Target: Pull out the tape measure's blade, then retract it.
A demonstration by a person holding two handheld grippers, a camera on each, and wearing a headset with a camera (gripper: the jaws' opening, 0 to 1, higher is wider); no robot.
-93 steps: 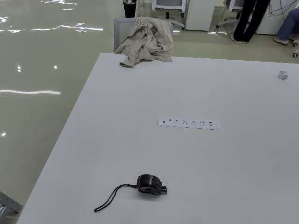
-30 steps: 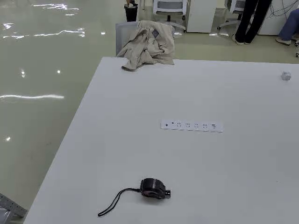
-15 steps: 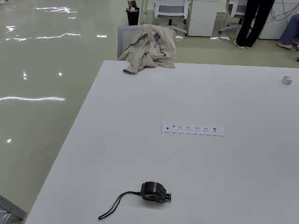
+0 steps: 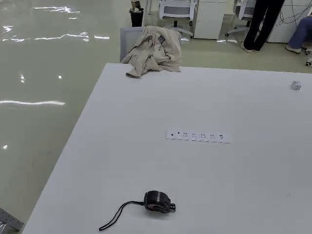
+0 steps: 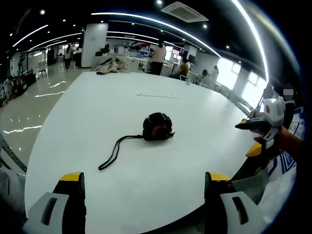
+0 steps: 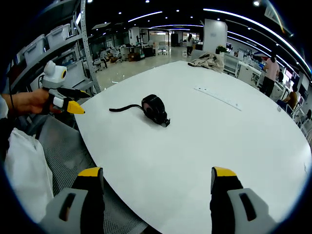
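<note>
I see the black tape measure [image 4: 158,201] lying on the near left part of the white table [image 4: 195,97], its strap [image 4: 114,217] trailing left, while my left gripper [image 5: 145,178] and right gripper [image 6: 156,171] hover well short of it, jaws spread wide and holding nothing.

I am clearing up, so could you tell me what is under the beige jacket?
A grey chair back shows under the jacket. Whatever else it covers, including the seat, is hidden.
</note>
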